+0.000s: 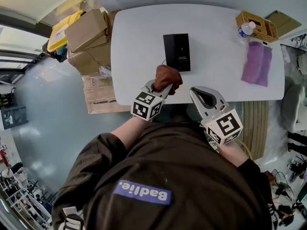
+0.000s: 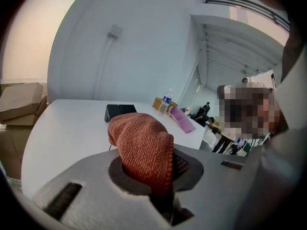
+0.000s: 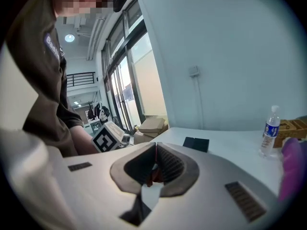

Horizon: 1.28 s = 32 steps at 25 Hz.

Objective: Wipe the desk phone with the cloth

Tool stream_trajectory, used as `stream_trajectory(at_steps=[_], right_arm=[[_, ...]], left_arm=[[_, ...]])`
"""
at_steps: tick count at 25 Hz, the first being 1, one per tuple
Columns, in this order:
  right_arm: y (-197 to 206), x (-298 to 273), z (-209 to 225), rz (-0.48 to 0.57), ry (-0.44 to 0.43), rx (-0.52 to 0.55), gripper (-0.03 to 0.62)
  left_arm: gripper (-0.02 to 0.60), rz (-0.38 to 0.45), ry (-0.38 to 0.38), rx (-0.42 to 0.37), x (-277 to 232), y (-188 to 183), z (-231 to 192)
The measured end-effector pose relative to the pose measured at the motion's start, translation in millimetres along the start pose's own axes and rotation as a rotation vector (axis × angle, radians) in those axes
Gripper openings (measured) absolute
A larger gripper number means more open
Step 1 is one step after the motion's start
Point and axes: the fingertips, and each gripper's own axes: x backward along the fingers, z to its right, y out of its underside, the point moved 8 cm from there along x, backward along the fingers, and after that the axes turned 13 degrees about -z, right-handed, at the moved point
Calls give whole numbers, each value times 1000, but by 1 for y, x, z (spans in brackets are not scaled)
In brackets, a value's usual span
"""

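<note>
The cloth [image 2: 144, 147] looks like a soft, knitted rust-brown thing, light and floppy. It should fold over whatever it is pressed on, and it will slip out only if it is held by too thin an edge. The left gripper [image 1: 162, 87] has it well: the jaws are clamped on a bunched lower part, and the rest swells up above them in a rounded lump (a handy pad for wiping). It is raised near the front edge of the white surface [image 1: 216, 42], just short of the desk phone [image 1: 176, 51].

The phone lies flat and dark near the middle of the surface, with the cloth not touching it. I'd judge it rigid but light enough to slide under a firm wipe, and its glossy top may be slippery.

The right gripper [image 1: 204, 96] hovers beside the left one, over the near edge. Its jaws are closed tip to tip, and I see nothing held between them. It could steady the phone by its side. A purple cloth [image 1: 256, 63] lies well off to the right.
</note>
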Motion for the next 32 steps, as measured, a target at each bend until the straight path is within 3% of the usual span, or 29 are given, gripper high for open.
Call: stream_trajectory(at_steps=[11, 17, 22, 32], right_arm=[[21, -10, -132, 19, 90, -61, 31], [10, -1, -176, 9, 98, -20, 31], [6, 4, -188, 15, 74, 6, 31], [-1, 15, -164, 27, 2, 62, 31]], left_arm=[[60, 78, 94, -75, 127, 59, 8], [61, 131, 123, -88, 177, 66, 20], [61, 206, 127, -91, 204, 55, 39], [61, 263, 96, -114, 207, 23, 69]])
